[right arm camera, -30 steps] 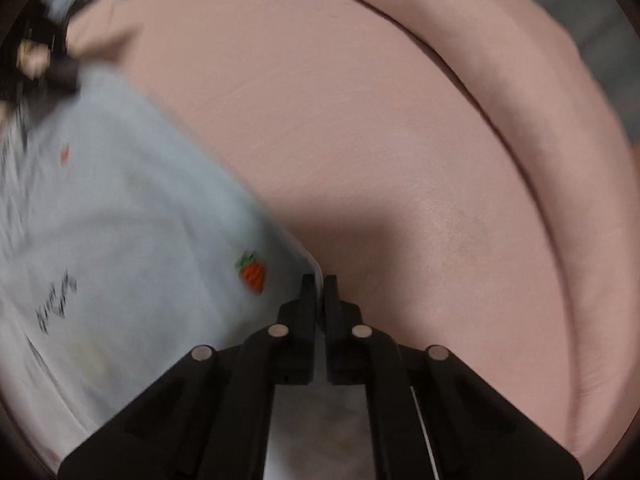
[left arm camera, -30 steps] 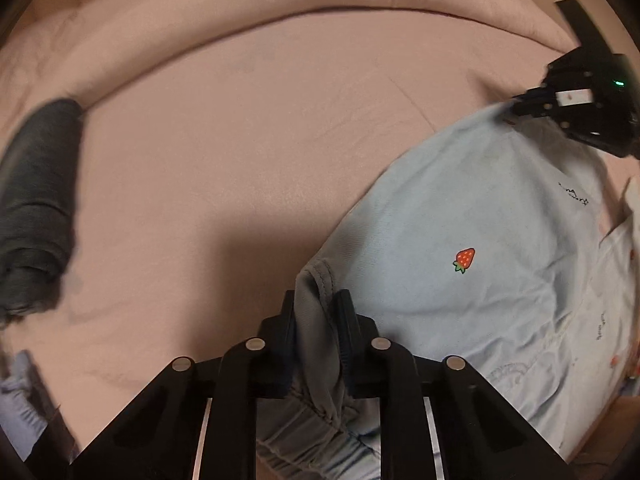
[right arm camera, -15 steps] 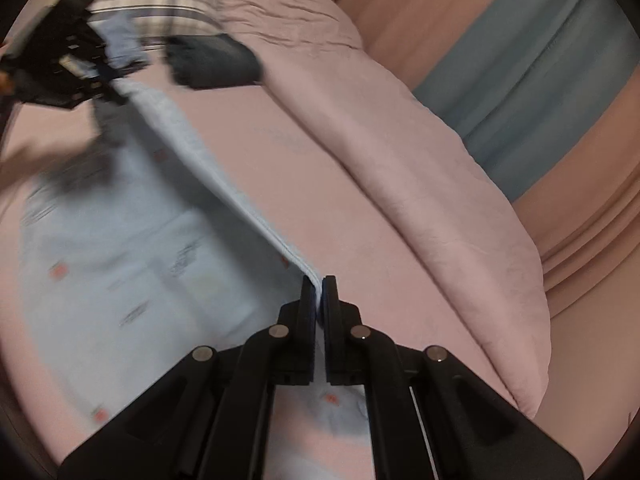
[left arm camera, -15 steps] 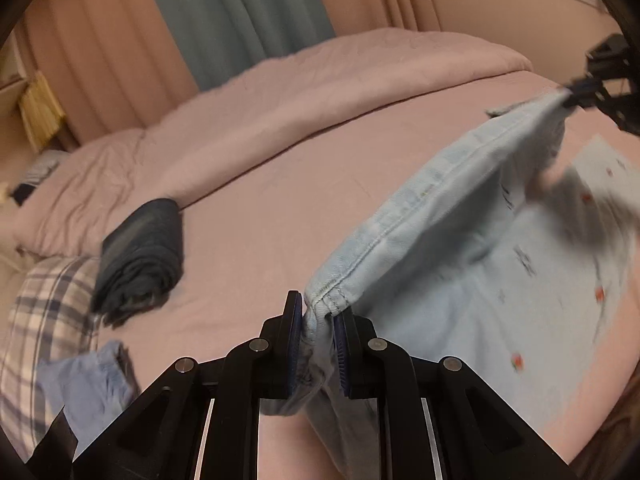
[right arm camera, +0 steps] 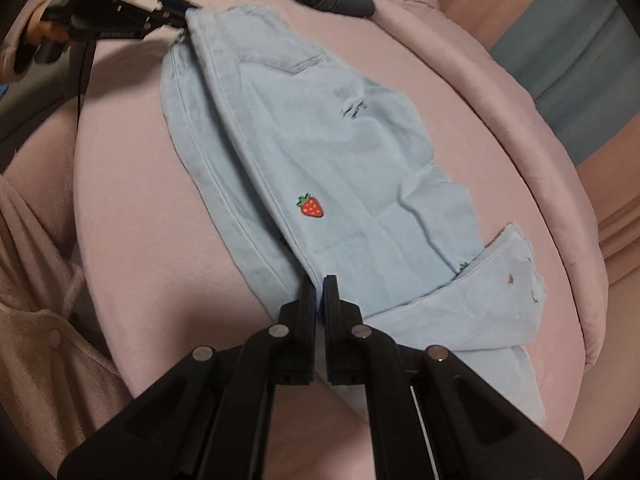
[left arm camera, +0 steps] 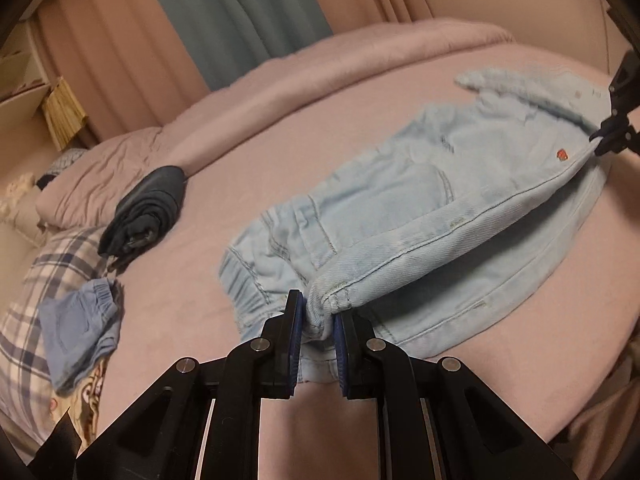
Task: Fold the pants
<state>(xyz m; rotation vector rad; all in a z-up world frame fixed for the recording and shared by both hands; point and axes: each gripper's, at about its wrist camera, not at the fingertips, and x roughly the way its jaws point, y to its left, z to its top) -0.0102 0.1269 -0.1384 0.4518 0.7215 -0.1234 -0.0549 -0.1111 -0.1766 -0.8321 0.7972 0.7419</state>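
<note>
Light blue denim pants [left arm camera: 400, 208] with strawberry patches lie folded lengthwise on the pink bed; they also show in the right wrist view [right arm camera: 320, 140]. My left gripper [left arm camera: 318, 312] is shut on the waistband end of the upper layer's edge. My right gripper [right arm camera: 319, 284] is shut on the same edge further down the leg, next to a strawberry patch [right arm camera: 311, 206]. The held edge is stretched between both grippers, slightly above the lower layer. The other gripper shows in each view: right [left arm camera: 616, 136], left [right arm camera: 120, 4]. The leg ends [right arm camera: 504, 280] lie rumpled.
A dark rolled garment [left arm camera: 148, 208] and a small blue garment [left arm camera: 80, 320] lie near a plaid pillow [left arm camera: 36, 300] at the bed's head. A pink duvet [left arm camera: 320, 68] runs along the far side. The person's beige sleeve [right arm camera: 36, 320] is at left.
Both grippers carried the lifted pant edge over and down, laying one half of the pants onto the other. The cloth that hung in the air now rests on the bed.
</note>
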